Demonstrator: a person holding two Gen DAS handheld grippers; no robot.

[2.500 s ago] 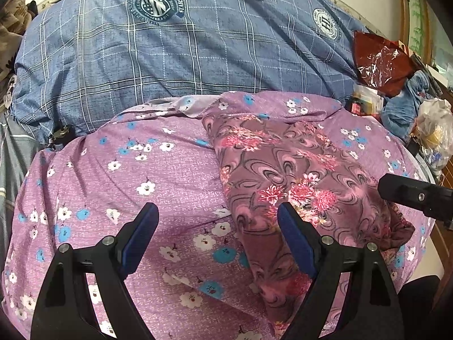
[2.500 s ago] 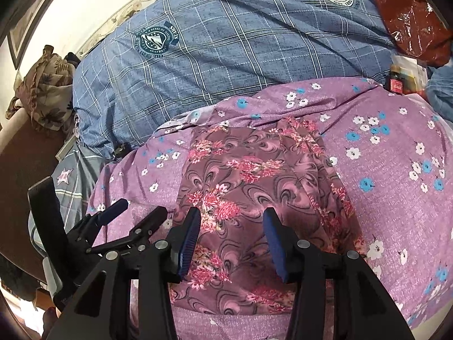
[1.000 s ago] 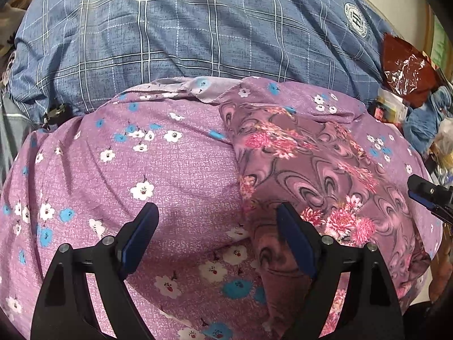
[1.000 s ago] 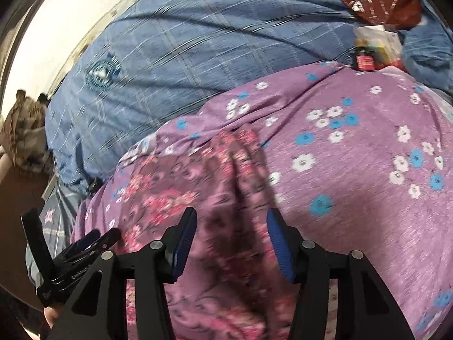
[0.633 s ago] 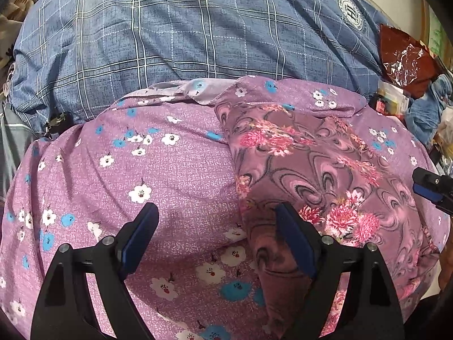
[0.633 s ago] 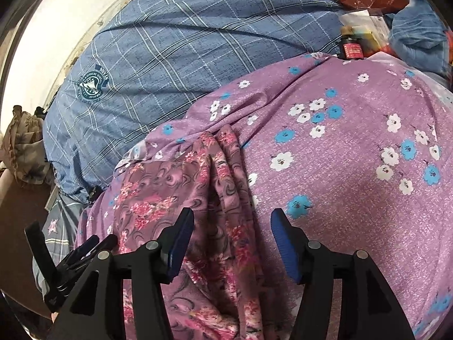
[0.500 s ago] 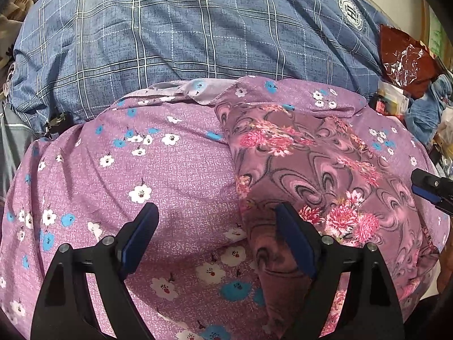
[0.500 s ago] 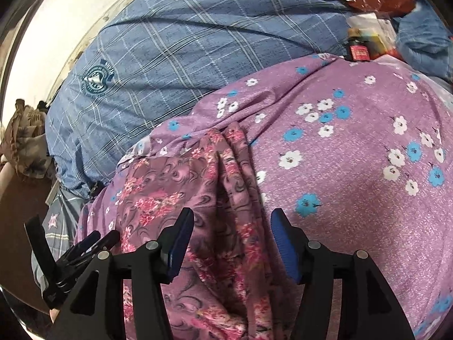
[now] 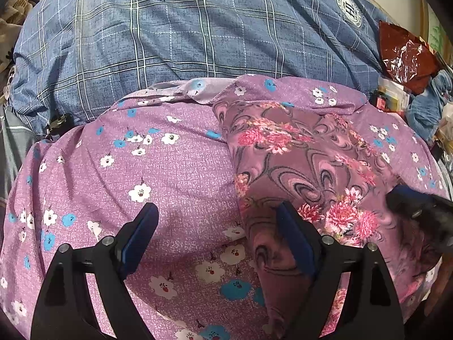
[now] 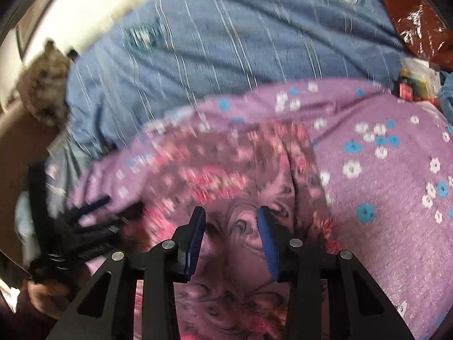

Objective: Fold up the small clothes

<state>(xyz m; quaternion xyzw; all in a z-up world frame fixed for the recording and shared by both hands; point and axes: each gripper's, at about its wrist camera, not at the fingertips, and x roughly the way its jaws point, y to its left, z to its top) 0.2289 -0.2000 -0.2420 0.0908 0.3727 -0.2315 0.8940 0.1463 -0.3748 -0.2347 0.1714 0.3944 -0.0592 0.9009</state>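
As right fingers (image 10: 231, 228) close, floral garment (image 10: 235, 226) between; left fingers (image 9: 216, 226) wide open alongside.

Blue plaid bedding (image 9: 198, 42), pale wall (image 10: 99, 8) behind

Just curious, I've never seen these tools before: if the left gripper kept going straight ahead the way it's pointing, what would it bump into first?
Most likely the purple flowered sheet: the open left gripper points down at it, with the swirl-patterned garment just beside its right finger. Depth is hard to judge.
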